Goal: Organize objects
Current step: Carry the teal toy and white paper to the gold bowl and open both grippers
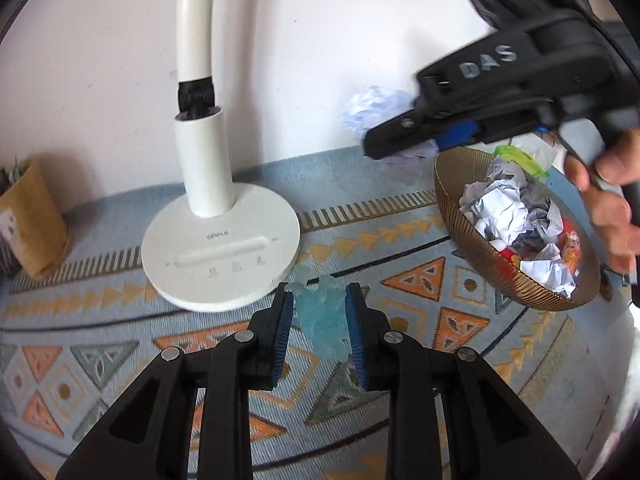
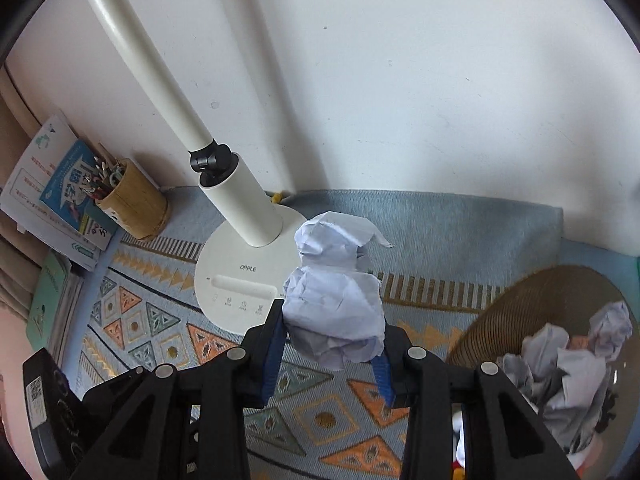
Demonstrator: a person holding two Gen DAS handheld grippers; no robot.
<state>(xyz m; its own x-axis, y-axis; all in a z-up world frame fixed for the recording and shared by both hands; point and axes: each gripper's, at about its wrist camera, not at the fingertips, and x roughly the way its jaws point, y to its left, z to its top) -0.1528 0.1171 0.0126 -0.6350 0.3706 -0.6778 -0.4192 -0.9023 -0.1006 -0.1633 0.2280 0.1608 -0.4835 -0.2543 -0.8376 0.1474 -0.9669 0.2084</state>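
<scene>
**Both grippers loaded, lifted above the patterned mat**

Room to move first: I read the white wall as the hard limit at the back, with the mat's (image 2: pixel 460 220) far edge running right along it. The lamp base (image 1: pixel 220 256) sits centre-left on the bench, its white stem (image 1: pixel 198 20) rising and leaning across the upper part of both views. To my right, the ribbed brown bowl (image 1: pixel 452 200) takes up that side, already filled with crumpled paper (image 1: pixel 500 208) and some red and green scraps. Between the lamp base and bowl there is an open strip of mat.

My left gripper (image 1: pixel 320 320) points steeply down at the mat, its blue-padded fingers (image 1: pixel 285 316) closed on a pale blue translucent piece (image 1: pixel 320 320) that hangs clear of the mat, just in front of the lamp base. My right gripper (image 2: pixel 330 336) is tilted downward too, and its fingers (image 2: pixel 274 344) grip a crumpled paper ball (image 2: pixel 334 304), held up off the mat beside the lamp base.

The left view alone shows the right gripper from outside, blurred, with the person's hand (image 1: pixel 612 200) on its handle above the bowl's rim. Only the right view shows the bamboo pen holder (image 2: pixel 136 204) clearly with its pens, the booklets (image 2: pixel 52 188) leaning behind it at the left edge, and a black device (image 2: pixel 44 408) at lower left.
</scene>
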